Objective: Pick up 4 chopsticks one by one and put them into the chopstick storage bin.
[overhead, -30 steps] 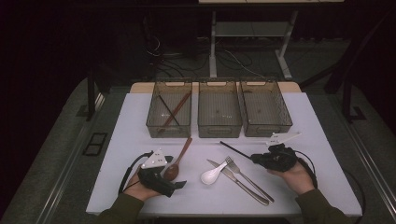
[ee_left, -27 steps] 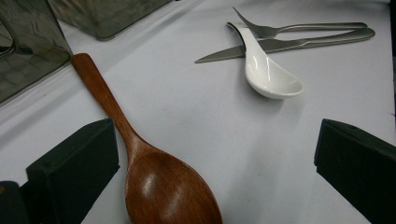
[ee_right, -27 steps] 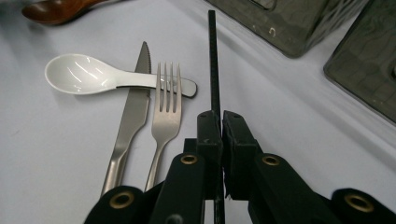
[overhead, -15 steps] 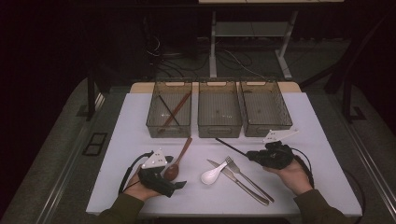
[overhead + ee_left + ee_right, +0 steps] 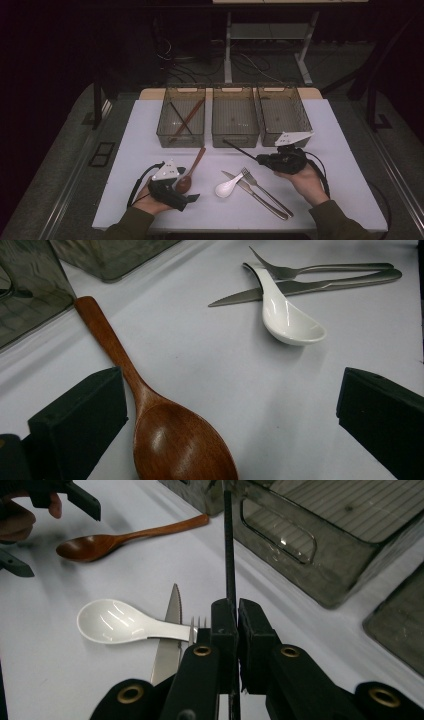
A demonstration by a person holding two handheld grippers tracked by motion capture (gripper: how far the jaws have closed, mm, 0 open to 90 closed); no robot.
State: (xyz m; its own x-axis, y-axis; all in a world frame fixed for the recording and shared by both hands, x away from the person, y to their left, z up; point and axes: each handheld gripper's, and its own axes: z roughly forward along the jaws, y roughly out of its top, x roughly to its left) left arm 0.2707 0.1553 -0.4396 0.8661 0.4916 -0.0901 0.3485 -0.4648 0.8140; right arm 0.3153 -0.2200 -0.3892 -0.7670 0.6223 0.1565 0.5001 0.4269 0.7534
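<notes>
On the white tabletop (image 5: 125, 150), the right gripper (image 5: 260, 159) holds a black chopstick (image 5: 240, 149) pointing toward the middle bin (image 5: 235, 139), while the left gripper (image 5: 192, 198) rests beside a wooden spoon (image 5: 190, 172).

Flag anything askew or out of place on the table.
Nothing is spilled or damaged. The white spoon lies with its handle across the knife beside the fork, a loose pile. The right gripper holds a black chopstick.

Black chopstick (image 5: 229, 540); brown wooden spoon (image 5: 165, 425); white spoon (image 5: 120, 622).
</notes>
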